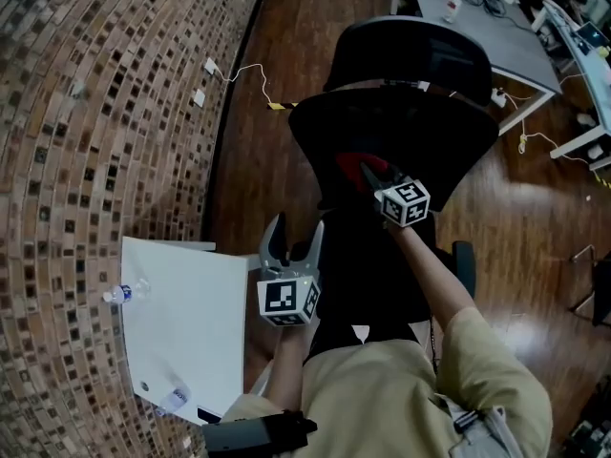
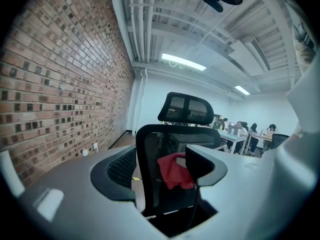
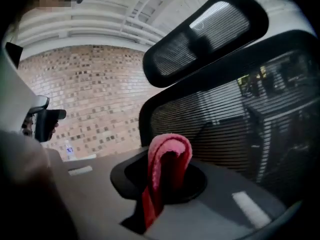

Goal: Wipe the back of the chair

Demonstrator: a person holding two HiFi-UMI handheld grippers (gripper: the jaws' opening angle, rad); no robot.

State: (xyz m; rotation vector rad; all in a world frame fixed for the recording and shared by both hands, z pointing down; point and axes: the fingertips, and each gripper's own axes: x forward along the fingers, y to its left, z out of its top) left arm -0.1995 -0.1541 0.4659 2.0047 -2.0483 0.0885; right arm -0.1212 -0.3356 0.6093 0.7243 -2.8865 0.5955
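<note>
My right claw (image 3: 167,171) is clenched on the red cloth (image 3: 169,156). The cloth stands folded between its two jaws and rises a little above them. Just in front of this claw is the back of the chair (image 3: 225,119), black mesh in a black frame, and the headrest (image 3: 200,39) is above the claw. The cloth is at the mesh, on the upper part of the back; whether it really presses on the mesh I cannot tell. My left claw (image 2: 160,176) is released: its jaws stand apart and nothing is between them. It is to the left of the right claw and further from the chair, so the back of the chair is well ahead of it. To the left of the left claw is a white table (image 1: 191,313) with a small bottle (image 1: 124,294) at its edge, and beyond that the brick wall (image 1: 95,113)
</note>
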